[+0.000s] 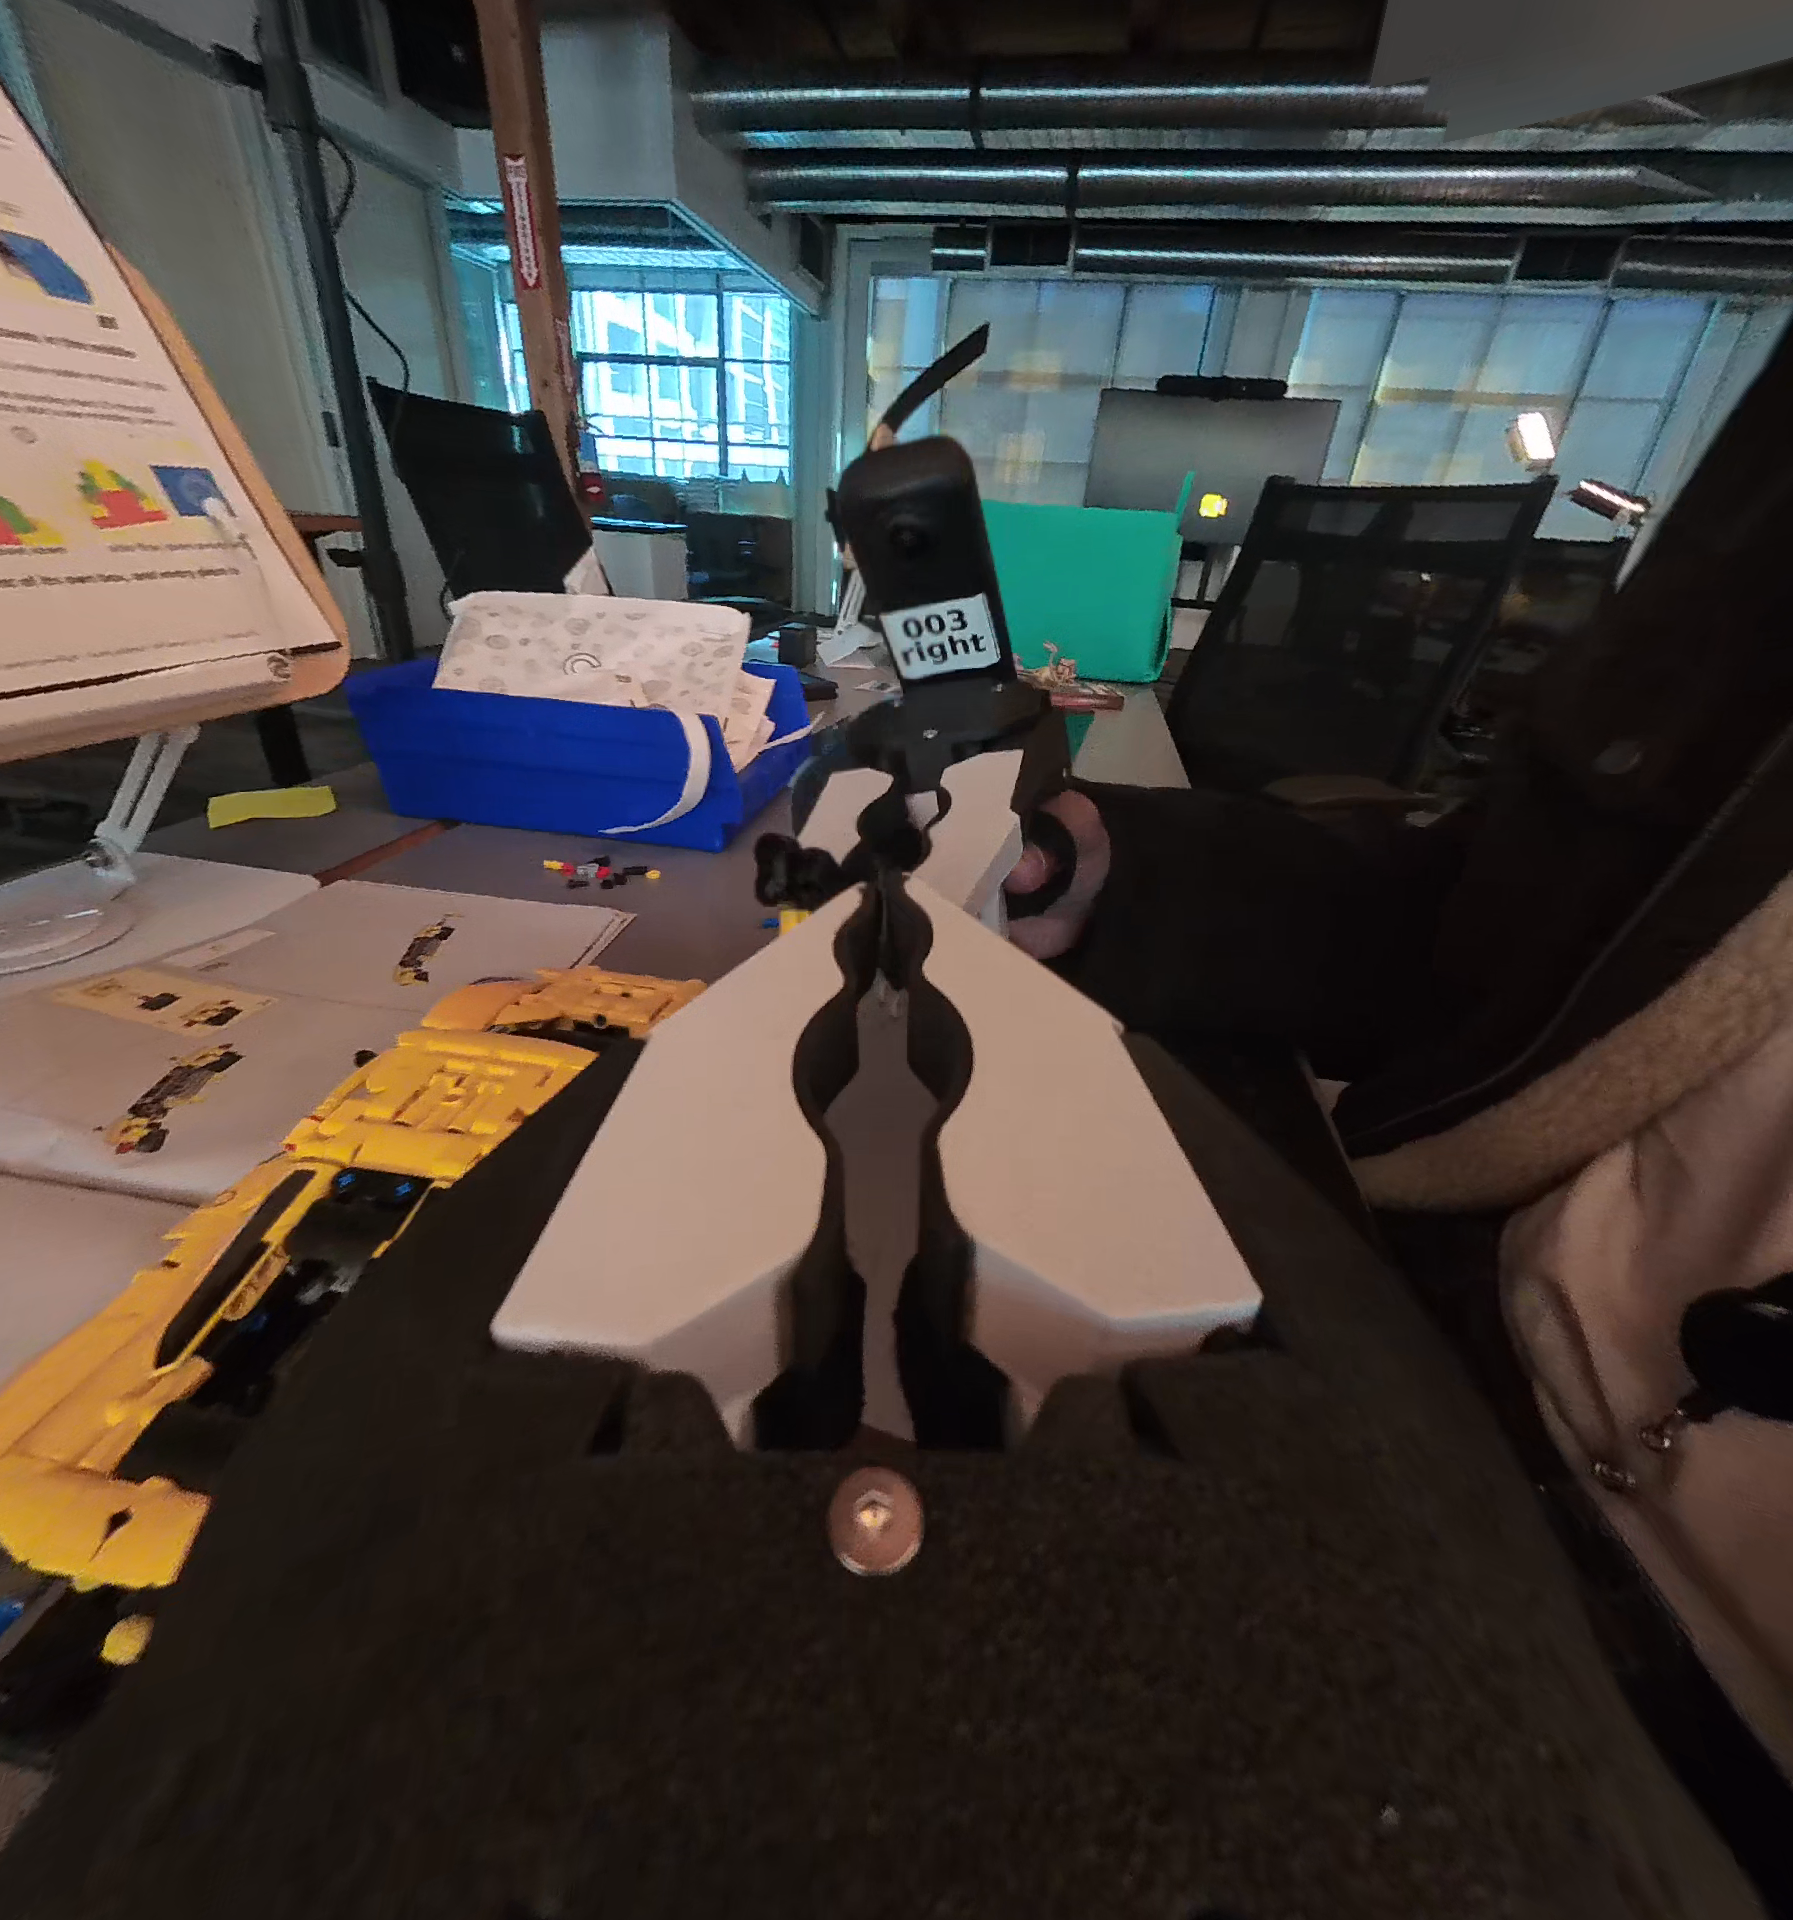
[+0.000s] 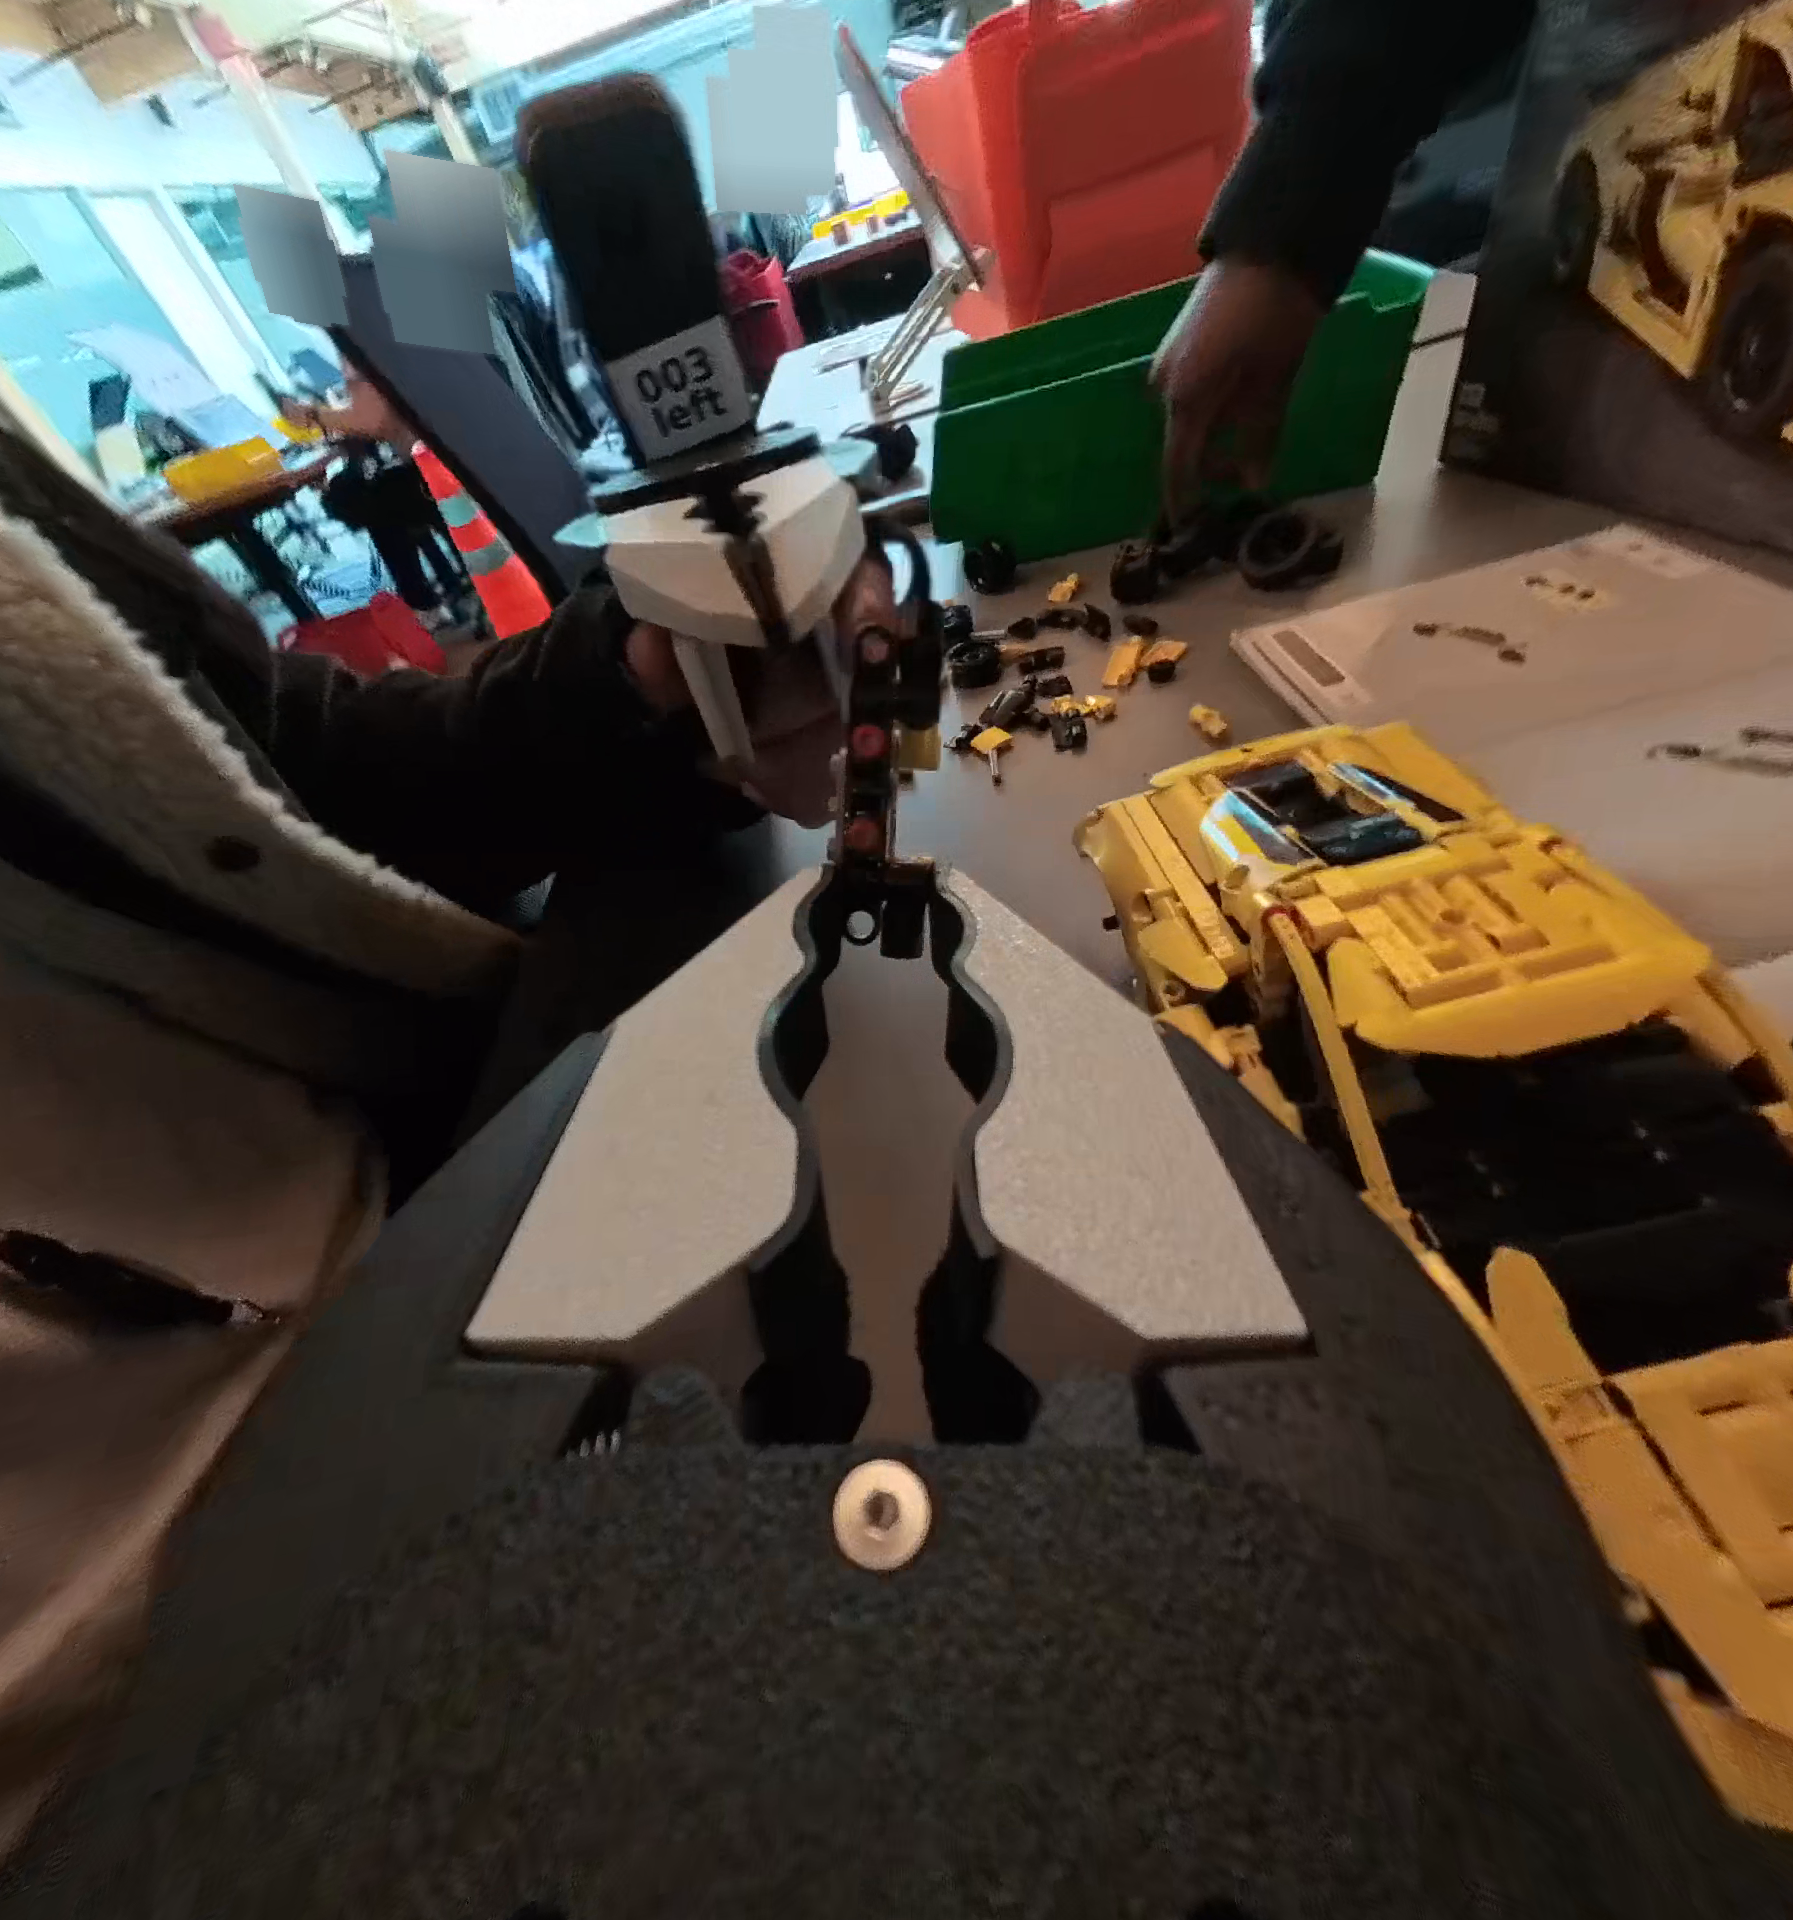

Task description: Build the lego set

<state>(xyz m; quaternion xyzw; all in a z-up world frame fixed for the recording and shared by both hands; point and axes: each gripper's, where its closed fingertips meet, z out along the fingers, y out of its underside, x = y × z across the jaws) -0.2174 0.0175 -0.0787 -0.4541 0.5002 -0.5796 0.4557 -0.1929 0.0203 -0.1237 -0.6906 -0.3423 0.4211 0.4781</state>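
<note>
We note a blue bin (image 1: 559, 758) at the far side of the worktop (image 1: 684, 914) in the left wrist view, holding crumpled white paper (image 1: 601, 644) that spills over its rim. In the right wrist view a green bin (image 2: 1131, 436) stands at the back; we cannot see its contents, and a person's hand (image 2: 1214, 384) hangs in front of it over loose black wheels (image 2: 1287, 545). The black beam assembly (image 2: 871, 748) with red pins is held off the worktop between both tools, its long axis running from the right tool (image 2: 876, 894) away toward the left tool (image 2: 736, 582). Right tool: narrow, its tips closed on the near end of the assembly. Left tool (image 1: 887, 966): narrow, tips pinched on a thin black part that links to the assembly in its own view. The yellow car (image 2: 1443, 1039) lies on the worktop beside the tools, lengthwise along the view. Only the right wrist view shows the scattered small yellow and black pieces (image 2: 1058, 675), the set's box (image 2: 1650, 239) and an orange bag (image 2: 1079, 135). Only the left wrist view shows the open instruction booklet (image 1: 248, 997), an instruction sheet on a stand (image 1: 92, 416) and a small cluster of pieces (image 1: 601, 871) near the blue bin.
</note>
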